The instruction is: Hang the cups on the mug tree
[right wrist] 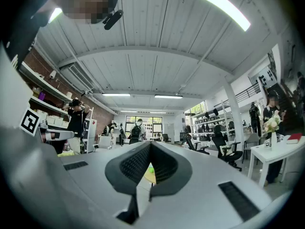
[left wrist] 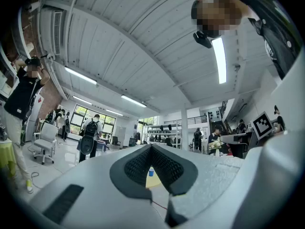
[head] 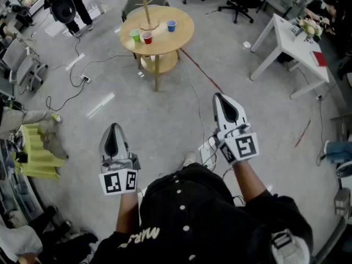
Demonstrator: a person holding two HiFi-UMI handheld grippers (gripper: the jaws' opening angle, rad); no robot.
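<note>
Left tongs (head: 114, 127) and right tongs (head: 219, 98) are together, empty; three cups (head: 147, 37) near seemingly one mug tree (head: 146, 10).

Head view looks steeply down; both gripper views face the distant table (head: 184, 34).

Cups were green (head: 135, 35), red (head: 147, 37) and blue (head: 171, 25), pretty bright against the pale wood round table (head: 184, 37). Mug tree (head: 146, 10) was the same light wood. Left gripper (head: 114, 128) and right gripper (head: 221, 99) were both light grey with black textured pads (left wrist: 138, 166), and their cubes (head: 120, 182) had black-and-white square patterns. Floor (head: 165, 120) was plain grey, with a red cable (head: 201, 70). Side table (head: 291, 43) was white. Person's top (head: 192, 213) was black with white buttons.
</note>
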